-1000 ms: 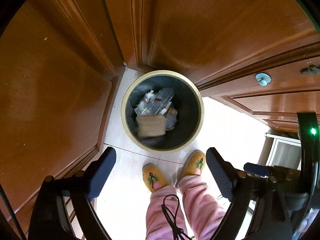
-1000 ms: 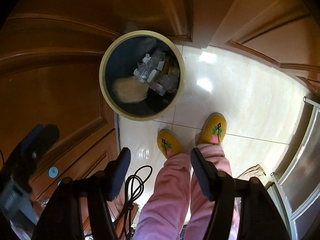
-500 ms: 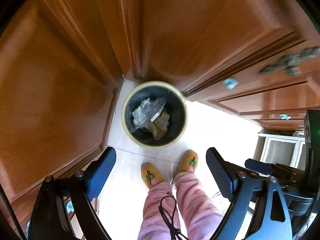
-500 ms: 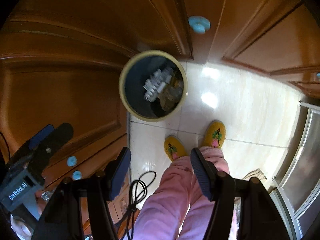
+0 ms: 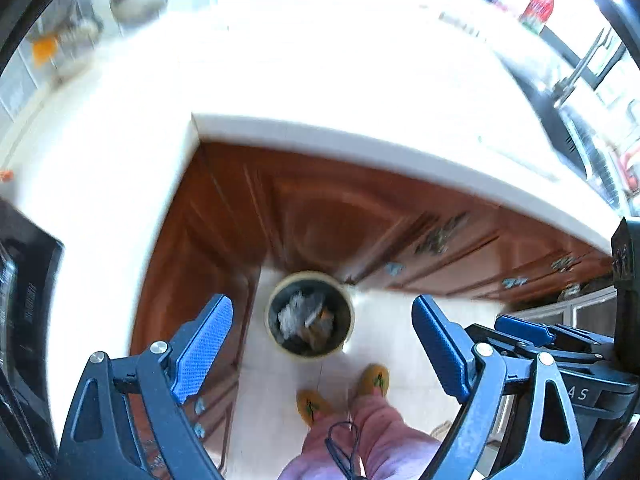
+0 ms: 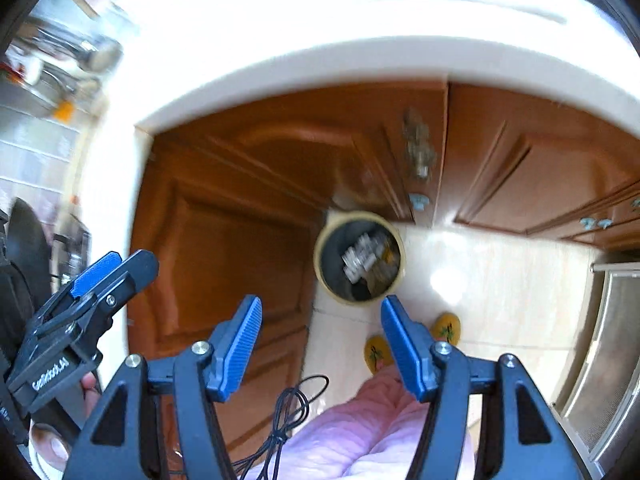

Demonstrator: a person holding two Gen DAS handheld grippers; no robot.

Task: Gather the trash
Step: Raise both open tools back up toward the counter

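Pointing steeply down from above bench (image 5: 360, 136) height, both claws gape w/ nothing between: left claw (image 5: 322, 344) wide, right claw (image 6: 320, 344) narrower. Trash bin (image 5: 310, 314) stands upright on the floor (image 6: 500, 280), mouth up, in the cabinet (image 6: 240, 220) corner, trash inside, just beyond yellow slippers (image 5: 374, 378).

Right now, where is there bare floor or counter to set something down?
Bare floor tile lies right of the trash bin, up to the cabinets. The white countertop looks bare but overexposed; its far left corner is cluttered.
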